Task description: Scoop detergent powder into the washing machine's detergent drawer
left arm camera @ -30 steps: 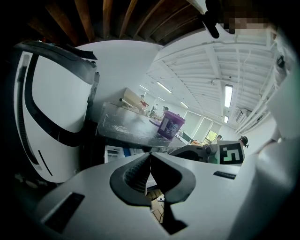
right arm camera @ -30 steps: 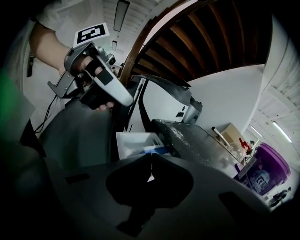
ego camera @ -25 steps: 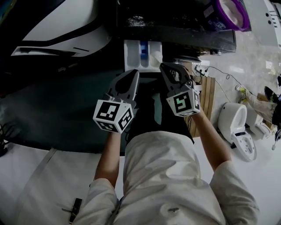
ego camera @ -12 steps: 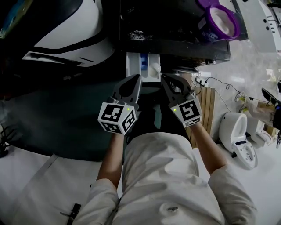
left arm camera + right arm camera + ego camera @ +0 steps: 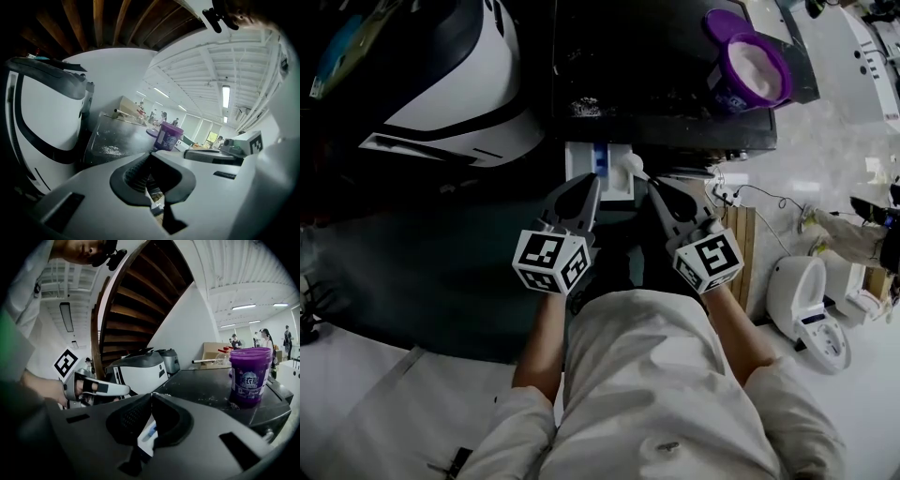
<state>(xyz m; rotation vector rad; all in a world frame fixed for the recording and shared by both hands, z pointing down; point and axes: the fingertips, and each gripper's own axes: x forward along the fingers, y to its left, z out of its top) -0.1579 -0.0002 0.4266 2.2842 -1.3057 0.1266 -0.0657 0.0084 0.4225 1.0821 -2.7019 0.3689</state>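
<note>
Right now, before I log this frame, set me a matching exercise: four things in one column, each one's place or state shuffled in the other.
Things:
1. purple tub
2. detergent drawer
3. left tongs
4. white appliance

Places or states:
A. on the floor
B. shut, nothing held
C. open, on the dark machine top
D. pulled out, white with a blue part

Pairs: 1-C, 2-D, 3-B, 4-A

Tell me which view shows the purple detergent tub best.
The right gripper view: the purple detergent tub stands close, side-on, label visible. The head view shows only its open top; the left gripper view shows it small, far off.
</note>
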